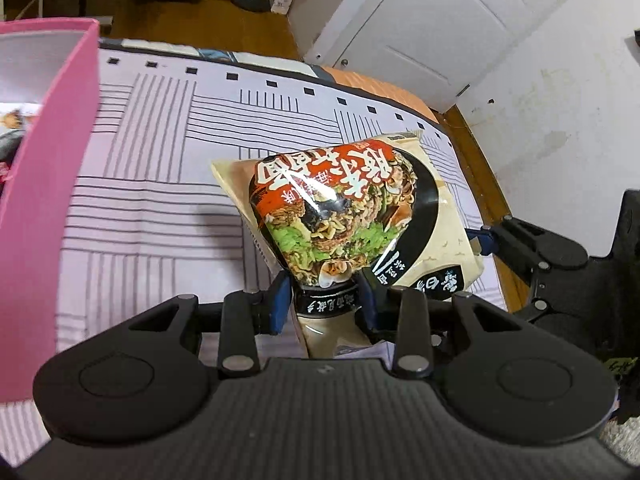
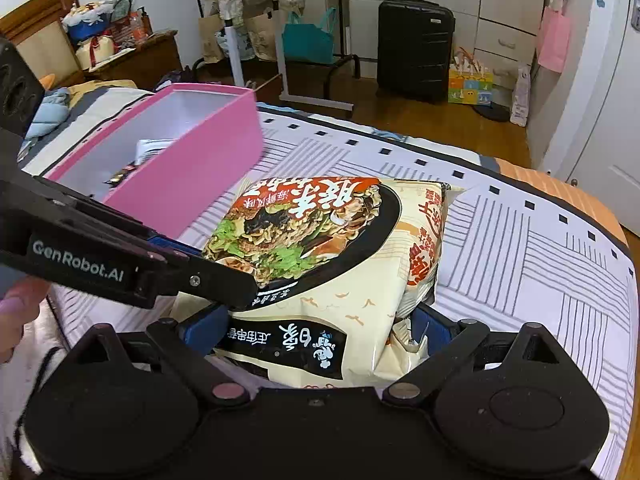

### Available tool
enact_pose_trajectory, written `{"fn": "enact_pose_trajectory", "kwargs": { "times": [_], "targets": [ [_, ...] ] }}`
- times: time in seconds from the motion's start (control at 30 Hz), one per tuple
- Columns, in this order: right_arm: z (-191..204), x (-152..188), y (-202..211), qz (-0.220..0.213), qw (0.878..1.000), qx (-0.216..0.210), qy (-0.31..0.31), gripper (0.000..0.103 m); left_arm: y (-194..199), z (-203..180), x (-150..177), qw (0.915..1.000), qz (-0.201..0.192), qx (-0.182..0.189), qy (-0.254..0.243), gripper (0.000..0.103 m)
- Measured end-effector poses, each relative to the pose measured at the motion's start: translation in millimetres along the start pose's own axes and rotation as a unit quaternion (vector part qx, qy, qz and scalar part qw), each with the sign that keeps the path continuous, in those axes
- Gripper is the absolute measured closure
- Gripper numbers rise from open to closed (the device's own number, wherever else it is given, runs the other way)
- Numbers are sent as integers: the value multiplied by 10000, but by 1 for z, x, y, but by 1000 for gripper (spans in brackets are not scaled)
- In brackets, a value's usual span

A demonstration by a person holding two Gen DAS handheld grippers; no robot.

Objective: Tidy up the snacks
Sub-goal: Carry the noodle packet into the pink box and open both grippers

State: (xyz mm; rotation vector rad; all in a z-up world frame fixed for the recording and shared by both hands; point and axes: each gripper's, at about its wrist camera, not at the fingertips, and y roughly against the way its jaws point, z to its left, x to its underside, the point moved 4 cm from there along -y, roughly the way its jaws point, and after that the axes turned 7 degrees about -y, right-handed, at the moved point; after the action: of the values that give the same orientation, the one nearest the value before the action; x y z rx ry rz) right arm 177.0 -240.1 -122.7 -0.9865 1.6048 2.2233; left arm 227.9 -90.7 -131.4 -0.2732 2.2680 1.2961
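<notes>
While my left claw (image 1: 324, 300) pinches the noodle packet's (image 1: 344, 216) end, my right claw (image 2: 316, 328) spans its width, pads touching both sides; it hangs above the bed (image 2: 540, 248), near the pink box (image 2: 192, 160) by the far edge

A bed (image 2: 520, 248) with a white cover of grey line blocks fills the foreground. Beyond it lies a wooden floor (image 2: 420, 120), a black suitcase (image 2: 414, 48), a rolling side table (image 2: 288, 20), and white cabinet doors (image 1: 420, 32).
</notes>
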Motion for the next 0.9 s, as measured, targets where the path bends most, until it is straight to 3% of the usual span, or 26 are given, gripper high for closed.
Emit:
{"fn": "enact_pose_trajectory", "kwargs": {
  "times": [0.57, 0.9],
  "targets": [
    [91, 40, 45, 34, 9993, -215, -303, 4, 93, 4, 66, 9998, 79, -137, -131, 70],
    [156, 12, 66, -171, 9986, -482, 118, 4, 169, 31, 86, 9993, -281, -260, -56, 69]
  ]
}}
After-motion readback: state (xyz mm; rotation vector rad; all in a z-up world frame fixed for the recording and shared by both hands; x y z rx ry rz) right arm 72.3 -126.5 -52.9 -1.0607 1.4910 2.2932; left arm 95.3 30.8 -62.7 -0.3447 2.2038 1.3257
